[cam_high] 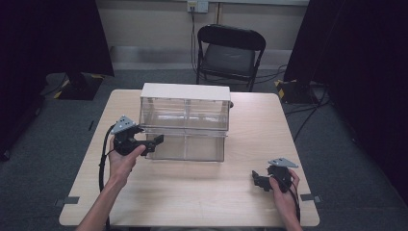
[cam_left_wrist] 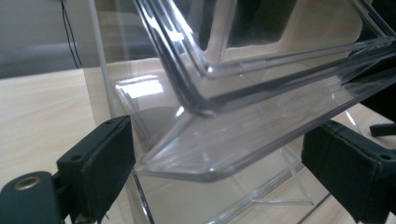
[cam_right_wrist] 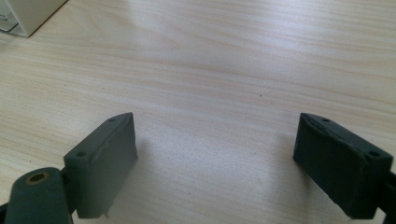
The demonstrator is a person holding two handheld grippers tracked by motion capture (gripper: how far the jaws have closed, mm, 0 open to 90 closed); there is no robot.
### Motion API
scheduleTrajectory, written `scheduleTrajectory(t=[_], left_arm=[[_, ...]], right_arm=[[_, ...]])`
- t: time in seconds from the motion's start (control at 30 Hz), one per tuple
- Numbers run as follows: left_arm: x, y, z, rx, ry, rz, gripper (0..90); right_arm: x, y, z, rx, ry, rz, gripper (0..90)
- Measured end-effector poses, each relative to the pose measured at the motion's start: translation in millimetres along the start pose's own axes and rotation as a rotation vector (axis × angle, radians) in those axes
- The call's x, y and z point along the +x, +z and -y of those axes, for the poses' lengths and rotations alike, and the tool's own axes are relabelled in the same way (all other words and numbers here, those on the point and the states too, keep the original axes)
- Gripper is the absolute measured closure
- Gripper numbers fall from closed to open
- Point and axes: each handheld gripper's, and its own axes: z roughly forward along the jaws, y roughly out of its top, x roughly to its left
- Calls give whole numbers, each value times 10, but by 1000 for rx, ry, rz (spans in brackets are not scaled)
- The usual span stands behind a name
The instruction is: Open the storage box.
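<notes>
While the clear plastic drawer unit (cam_high: 185, 126) sits mid-table with its lower drawer (cam_left_wrist: 243, 135) pulled forward, the left gripper (cam_high: 155, 143), jaws spread, straddles that drawer's corner; closing squarely should prevent slipping. Well right of it, the right gripper (cam_high: 260, 181) rests open, empty.

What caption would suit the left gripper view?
Open left gripper with its black fingers either side of a clear plastic drawer's front edge.
</notes>
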Motion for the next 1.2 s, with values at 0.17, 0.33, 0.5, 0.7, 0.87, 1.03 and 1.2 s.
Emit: scheduleTrajectory(t=[0.17, 0.33, 0.5, 0.7, 0.87, 1.03, 1.2], left_arm=[[-7, 1, -18, -3, -5, -3, 98], [0, 2, -16, -4, -5, 1, 99], [14, -6, -16, 6, 5, 1, 105], [23, -12, -10, 7, -1, 6, 119], [34, -13, -14, 9, 6, 11, 122], [31, -12, -11, 6, 0, 11, 124], [32, -12, -11, 8, 0, 9, 123]], right_arm=[[3, 1, -1, 1, -1, -1, 125], [3, 1, -2, 1, 0, -2, 125], [3, 1, -2, 1, -1, -2, 125], [2, 1, -2, 1, -1, -2, 125], [3, 1, -2, 1, -1, -2, 126], [3, 1, -2, 1, -1, -1, 126], [3, 1, -2, 1, -1, -1, 126]])
